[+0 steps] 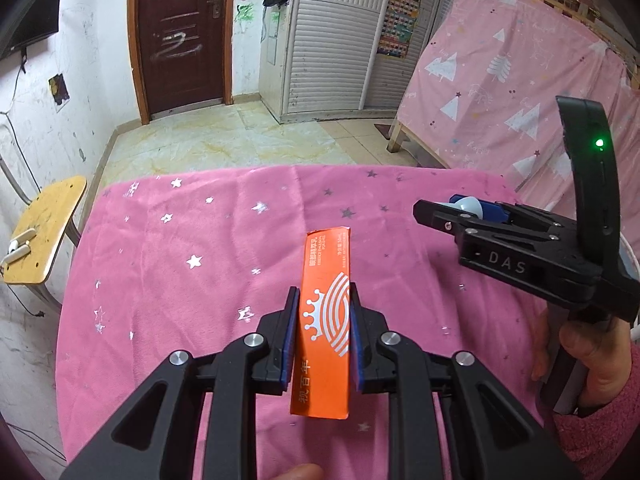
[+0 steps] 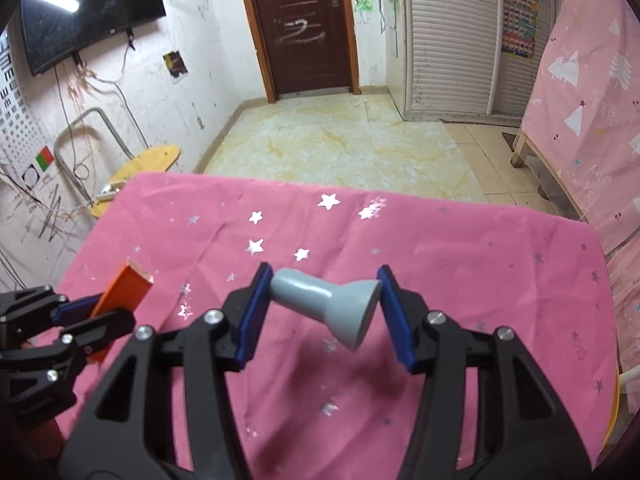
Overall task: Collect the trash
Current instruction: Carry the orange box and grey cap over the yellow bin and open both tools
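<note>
**Both grippers loaded, no bin in sight**

Nearest my left camera, the left gripper [image 1: 323, 312] is clamped on an orange carton [image 1: 325, 320], its blue pads [image 1: 291, 336] pressing the long sides while the carton juts forward over the pink star-print tablecloth [image 1: 180, 264]. My right gripper [image 2: 320, 312] holds a grey funnel-shaped piece [image 2: 326, 300] end to end, narrow end on one pad, flared rim on the other.

I judge the grey piece the riskier hold: the flared rim seems to meet its pad only at an edge, so a jolt could let it pivot and drop. The carton is thin-walled and could crush or slide if I squeeze unevenly.

Room is generous. Most of the cloth ahead lies bare, and the table's far edge gives onto open tiled floor [image 2: 340, 148]. A yellow chair [image 1: 44, 232] stands off the left side. I see no trash container in either view.
</note>
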Motion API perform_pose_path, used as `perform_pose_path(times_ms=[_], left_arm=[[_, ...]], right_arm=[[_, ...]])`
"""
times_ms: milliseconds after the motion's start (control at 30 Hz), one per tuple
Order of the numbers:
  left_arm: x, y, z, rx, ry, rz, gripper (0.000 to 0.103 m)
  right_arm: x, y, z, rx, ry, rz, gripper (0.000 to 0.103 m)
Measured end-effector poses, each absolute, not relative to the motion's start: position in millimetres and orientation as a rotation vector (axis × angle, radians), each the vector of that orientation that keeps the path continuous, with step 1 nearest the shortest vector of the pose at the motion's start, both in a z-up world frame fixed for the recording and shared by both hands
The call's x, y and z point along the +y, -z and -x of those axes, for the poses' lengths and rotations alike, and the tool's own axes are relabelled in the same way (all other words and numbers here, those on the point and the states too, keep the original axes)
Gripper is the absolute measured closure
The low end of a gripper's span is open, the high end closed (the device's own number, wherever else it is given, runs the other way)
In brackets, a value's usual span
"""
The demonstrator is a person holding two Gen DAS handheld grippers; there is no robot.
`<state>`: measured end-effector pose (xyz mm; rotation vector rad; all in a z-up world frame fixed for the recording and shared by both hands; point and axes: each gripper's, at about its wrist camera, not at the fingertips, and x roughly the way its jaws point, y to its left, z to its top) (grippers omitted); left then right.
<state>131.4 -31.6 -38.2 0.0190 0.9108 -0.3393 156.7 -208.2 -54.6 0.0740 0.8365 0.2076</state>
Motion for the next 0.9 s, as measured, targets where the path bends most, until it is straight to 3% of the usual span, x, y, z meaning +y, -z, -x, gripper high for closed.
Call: perform_pose_path(times_ms=[900], left_arm=[[-182.0,4.4,-94.4,0.867,0.487,-0.178,0.089]], right_arm=[[-421.7,25.9,-63.5,0.638,0.074,-0.302,0.051]])
